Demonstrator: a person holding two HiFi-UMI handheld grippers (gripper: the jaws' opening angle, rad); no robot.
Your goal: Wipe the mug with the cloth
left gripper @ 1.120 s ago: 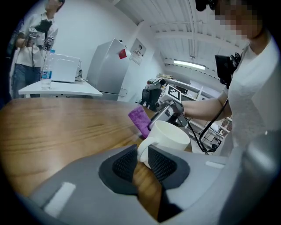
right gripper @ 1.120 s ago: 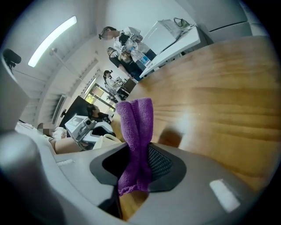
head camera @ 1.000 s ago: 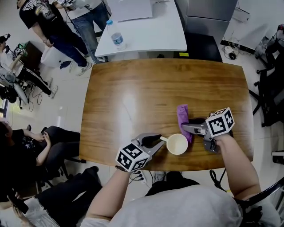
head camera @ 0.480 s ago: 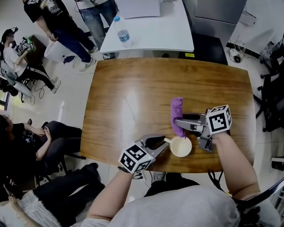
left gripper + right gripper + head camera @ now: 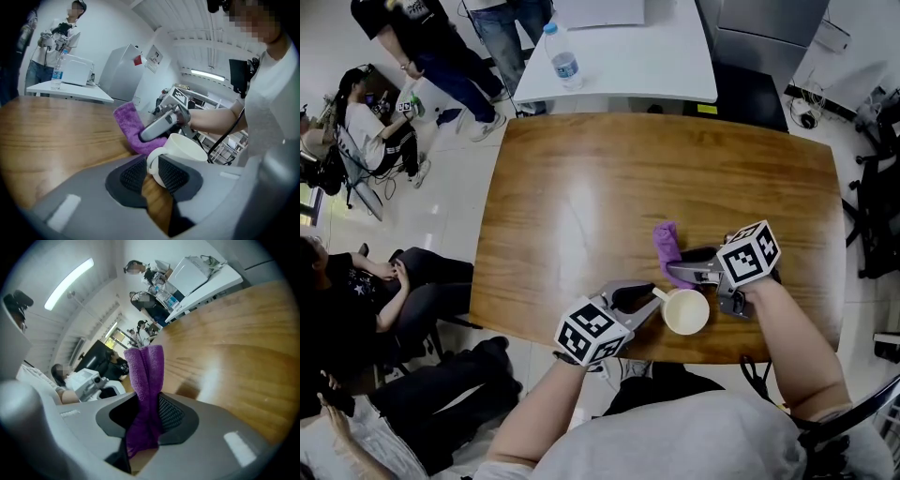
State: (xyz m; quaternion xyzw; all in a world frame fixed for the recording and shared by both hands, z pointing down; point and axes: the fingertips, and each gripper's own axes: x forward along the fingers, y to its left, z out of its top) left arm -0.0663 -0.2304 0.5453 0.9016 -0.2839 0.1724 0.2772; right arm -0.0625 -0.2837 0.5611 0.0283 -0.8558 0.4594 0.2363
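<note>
The looped handle of a smooth, round white mug (image 5: 685, 310) is pinched by the left gripper (image 5: 639, 300) near the front edge of a glossy wooden table (image 5: 581, 187). Just beside the mug, a fuzzy purple cloth (image 5: 666, 242), folded lengthwise, is clamped by the right gripper (image 5: 682, 272).

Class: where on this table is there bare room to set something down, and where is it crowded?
Bare: the table, far half and left side, beyond the cloth. Crowded: the near edge, where left gripper grips the mug, right gripper the cloth.
</note>
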